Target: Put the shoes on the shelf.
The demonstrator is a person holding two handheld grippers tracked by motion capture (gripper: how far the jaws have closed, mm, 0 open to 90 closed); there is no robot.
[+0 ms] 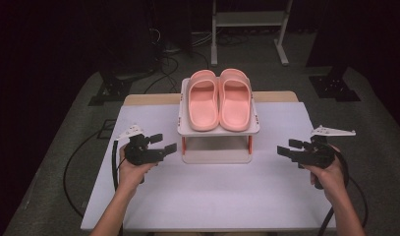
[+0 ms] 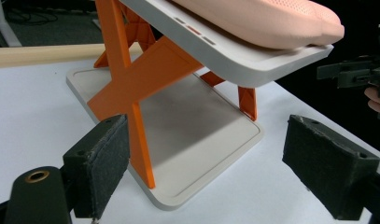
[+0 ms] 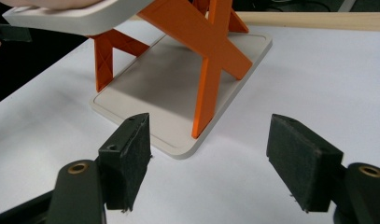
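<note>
Left hand-held gripper (image 1: 163,142): I hold it low over the tabletop (image 1: 212,196), just left of the rack, its jaws spread wide with nothing between them; the dark pads (image 2: 103,163) look rough and felt-like in the left gripper view.
Right hand-held gripper (image 1: 288,147): in my right hand, right of the rack and well apart from it, jaws also spread and empty, pointing towards the rack.
Tabletop: covered in a plain white sheet, with a wooden edge showing at the far side.
Rack (image 1: 218,131): a small two-level stand in the middle of the tabletop, between my two grippers; pale grey base plate (image 3: 178,84), pale grey top shelf with rounded corners, joined by orange X-shaped side braces (image 2: 136,88).
Slippers (image 1: 219,98): a pair of salmon-pink slides, smooth and thick-soled, lying side by side and touching on the rack's top shelf, toes towards the far side; their heels reach close to the shelf's near edge.
</note>
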